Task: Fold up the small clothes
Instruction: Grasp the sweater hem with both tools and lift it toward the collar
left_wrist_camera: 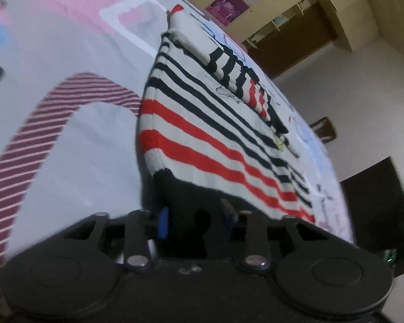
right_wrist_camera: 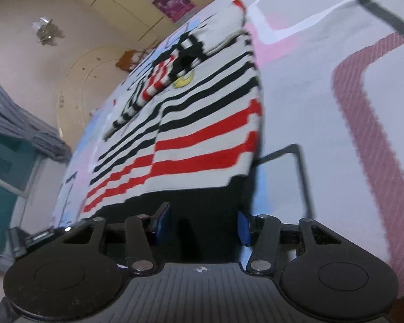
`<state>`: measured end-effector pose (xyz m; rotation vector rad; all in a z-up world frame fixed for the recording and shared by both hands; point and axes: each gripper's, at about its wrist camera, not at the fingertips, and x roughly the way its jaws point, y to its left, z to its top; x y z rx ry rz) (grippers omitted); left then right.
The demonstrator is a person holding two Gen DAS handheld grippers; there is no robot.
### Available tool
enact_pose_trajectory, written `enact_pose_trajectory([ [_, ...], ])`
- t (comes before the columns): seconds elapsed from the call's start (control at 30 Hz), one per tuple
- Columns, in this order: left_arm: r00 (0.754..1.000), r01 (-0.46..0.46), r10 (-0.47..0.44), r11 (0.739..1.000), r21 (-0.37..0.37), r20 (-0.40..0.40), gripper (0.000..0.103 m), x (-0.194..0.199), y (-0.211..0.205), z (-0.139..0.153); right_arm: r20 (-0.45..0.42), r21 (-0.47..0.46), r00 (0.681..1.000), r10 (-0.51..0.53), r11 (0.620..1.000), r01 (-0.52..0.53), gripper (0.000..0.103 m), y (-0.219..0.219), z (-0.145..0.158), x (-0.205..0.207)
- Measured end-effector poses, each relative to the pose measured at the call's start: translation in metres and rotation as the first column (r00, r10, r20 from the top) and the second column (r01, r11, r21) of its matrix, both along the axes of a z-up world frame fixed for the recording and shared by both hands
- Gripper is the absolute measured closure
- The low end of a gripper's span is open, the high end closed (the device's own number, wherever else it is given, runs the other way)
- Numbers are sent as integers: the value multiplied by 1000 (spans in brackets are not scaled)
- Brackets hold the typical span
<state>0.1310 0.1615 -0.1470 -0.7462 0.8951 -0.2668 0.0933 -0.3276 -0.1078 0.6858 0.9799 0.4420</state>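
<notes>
We have the striped sweater (left_wrist_camera: pixel 215 134) flat on the bed sheet (left_wrist_camera: pixel 80 140), sleeves already folded in. Left tongs (left_wrist_camera: pixel 196 220) and right tongs (right_wrist_camera: pixel 202 223) each clench its near black hem; the body fold remains.

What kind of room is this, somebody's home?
Probably a bedroom at home: a striped sweater lies on a patterned bedsheet, with cream cupboards along the wall and a grey curtain by a window.
</notes>
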Motion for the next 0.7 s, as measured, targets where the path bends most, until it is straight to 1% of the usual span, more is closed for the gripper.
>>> enact_pose_trajectory([
  [0.03, 1000, 7, -7, 1000, -11, -4, 96, 4, -2, -3, -2, -4, 1000, 15, 1000, -15, 99, 3, -1, 2],
  [0.07, 1000, 13, -13, 1000, -12, -8, 96, 5, -3, -5, -4, -10, 1000, 31, 999, -31, 99, 6, -1, 3],
  [0.1, 1000, 7, -7, 1000, -11, 16, 96, 2, -5, -2, 13, -13, 999, 38, 999, -38, 99, 6, 2, 2],
  [0.17, 993, -29, 33, 999, -40, 114, 96, -14, -1, 11, 89, -3, 996, 22, 1000, -21, 99, -1, 17, -8],
  [0.2, 990, -48, 51, 999, -24, 130, 96, -20, 0, 15, 123, 11, 992, 6, 1000, -8, 99, -8, 25, -13],
  [0.23, 992, -57, 51, 998, 41, 119, 96, -21, 0, 15, 145, 5, 989, -3, 1000, 3, 99, -12, 29, -15],
  [0.27, 996, -42, 32, 991, 128, 81, 96, -19, -3, 10, 138, -40, 990, -2, 999, 7, 99, -13, 28, -14],
  [0.3, 999, -25, 18, 987, 157, 48, 96, -16, -6, 2, 95, -95, 995, 9, 996, 0, 99, -10, 18, -8],
  [0.33, 998, -39, 32, 992, 121, 62, 96, -16, -4, -3, 25, -129, 999, 27, 991, -24, 100, -6, 4, -2],
  [0.37, 997, -53, 48, 994, 95, 57, 96, -16, -2, -4, 6, -111, 1000, 20, 994, -20, 100, -7, -4, 0],
  [0.4, 997, -61, 56, 994, 89, 58, 97, -17, 0, -3, 7, -85, 1000, 8, 996, -8, 99, -9, -2, 0],
  [0.5, 995, -74, 67, 993, 96, 74, 97, -21, 0, 2, 70, -46, 997, -18, 999, 21, 99, -12, 13, -2],
  [0.57, 990, -112, 104, 990, 83, 95, 97, -21, 1, 10, 111, -38, 994, -22, 999, 26, 99, -13, 27, 2],
  [0.63, 983, -145, 136, 988, 60, 127, 97, -17, 3, 23, 160, -16, 987, -30, 999, 33, 99, -14, 45, 12],
  [0.7, 974, -158, 149, 987, 42, 174, 97, -9, 3, 43, 210, -14, 977, -28, 999, 31, 99, -11, 64, 27],
])
